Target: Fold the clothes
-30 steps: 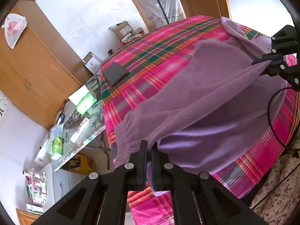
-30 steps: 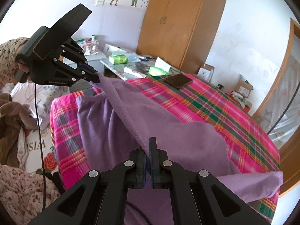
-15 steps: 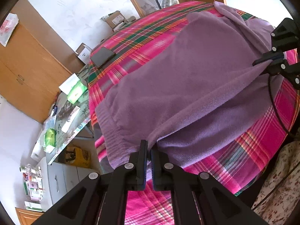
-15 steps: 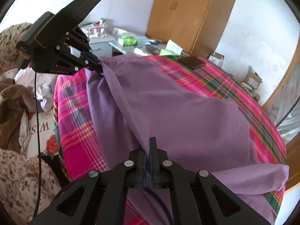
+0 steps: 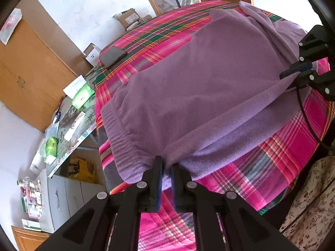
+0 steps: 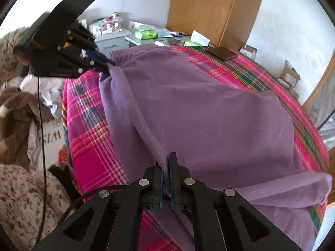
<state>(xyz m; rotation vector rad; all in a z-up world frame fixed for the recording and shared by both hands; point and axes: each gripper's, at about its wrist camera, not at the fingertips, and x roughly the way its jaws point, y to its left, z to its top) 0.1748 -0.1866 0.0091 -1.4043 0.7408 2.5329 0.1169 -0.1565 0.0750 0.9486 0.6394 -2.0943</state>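
A purple fleece garment [image 5: 209, 79] lies spread over a table with a pink plaid cloth [image 5: 289, 146]. Its ribbed waistband [image 5: 121, 138] is at the table's left end. My left gripper [image 5: 166, 165] is shut on the garment's near edge by the waistband. My right gripper [image 6: 166, 163] is shut on the same folded edge further along; it also shows in the left wrist view [image 5: 293, 75]. The left gripper shows in the right wrist view [image 6: 104, 64]. The top layer [image 6: 199, 113] lies folded over the lower one.
A dark phone [image 5: 113, 55] lies on the plaid cloth at the far corner. A side table [image 5: 69, 121] with green packets and papers stands beyond the waistband end. A wooden wardrobe [image 6: 211, 8] and cardboard boxes [image 5: 127, 17] line the wall. Floral fabric [image 6: 23, 196] lies near me.
Both grippers have carried the held edge down and toward the near side, laying the top layer flat over the lower one. The raised fold has settled onto the table.
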